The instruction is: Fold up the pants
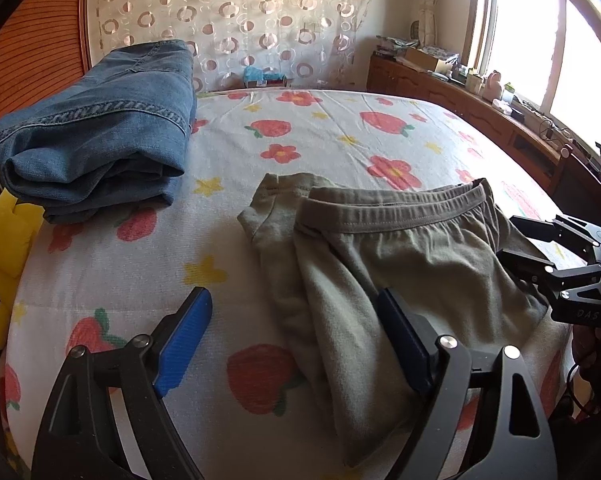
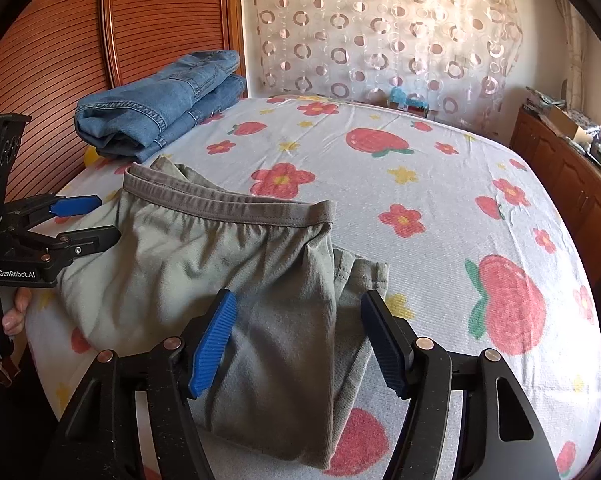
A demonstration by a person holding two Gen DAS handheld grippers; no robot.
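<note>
The grey-green pants (image 2: 228, 272) lie on the bed (image 2: 440, 184), near its front edge, on a sheet printed with strawberries and flowers. They look already folded at least once: the elastic waistband (image 2: 236, 204) shows as two stacked bands, the body is doubled over, and a hem end (image 2: 364, 276) pokes out from under the fold on the right in the right wrist view. The bundle is loose and rumpled, not a tight flat packet, so the judgement is that the main folds are made and what may be left is squaring the edges, one more fold, or moving it to the pile.

A folded pair of blue jeans (image 1: 96, 140) sits at the far left corner of the bed, well apart from the pants.

The pants' long axis runs from the waistband at the far side toward the near edge of the bed, tilted a little to the right in the right wrist view; the waistband lies across that axis and faces away from the person.

The left claw (image 1: 296, 344) has its jaws wide apart, one pad over bare sheet and the other over the cloth, gripping nothing. The right claw (image 2: 300, 344) also stands apart, straddling the near end of the pants without pinching them.
</note>
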